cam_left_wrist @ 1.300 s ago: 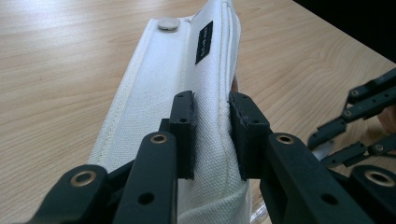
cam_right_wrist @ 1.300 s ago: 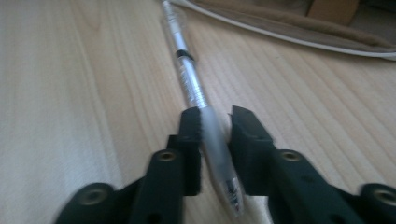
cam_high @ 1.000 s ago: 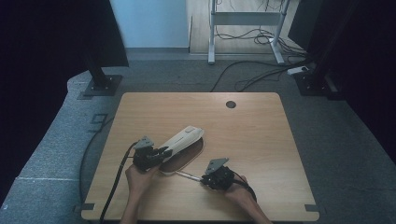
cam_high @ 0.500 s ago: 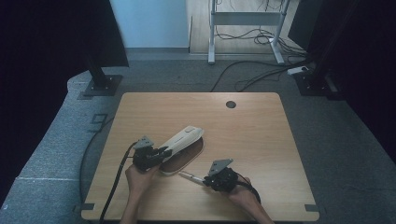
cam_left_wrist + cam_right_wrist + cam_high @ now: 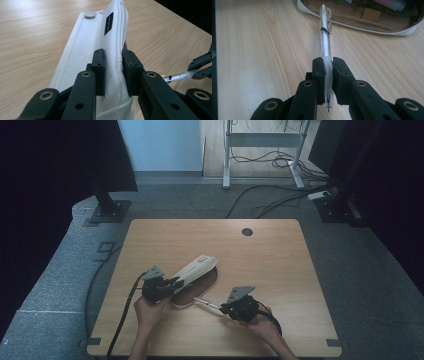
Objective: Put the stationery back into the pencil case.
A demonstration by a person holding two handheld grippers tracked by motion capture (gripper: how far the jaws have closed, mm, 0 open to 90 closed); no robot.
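Observation:
A white fabric pencil case [image 5: 196, 268] lies open on the wooden table [image 5: 270, 260], its lid lifted. My left gripper [image 5: 172, 283] is shut on that lid [image 5: 110, 50], which has a metal snap and a small black label. My right gripper [image 5: 327, 72] is shut on a clear pen [image 5: 325, 37]. The pen [image 5: 206, 303] points toward the case's tan inside [image 5: 352, 15], its far end just short of the white rim. In the left gripper view the pen [image 5: 175, 76] and the other jaws appear at the right edge.
A round cable hole [image 5: 247, 231] sits near the table's far edge. Black stand bases [image 5: 106, 211] and loose cables [image 5: 270, 195] lie on the grey floor beyond. Pens and a card [image 5: 371, 14] rest inside the case.
The right gripper with the pen has shifted slightly left toward the case. The left gripper keeps the lid raised in the same place.

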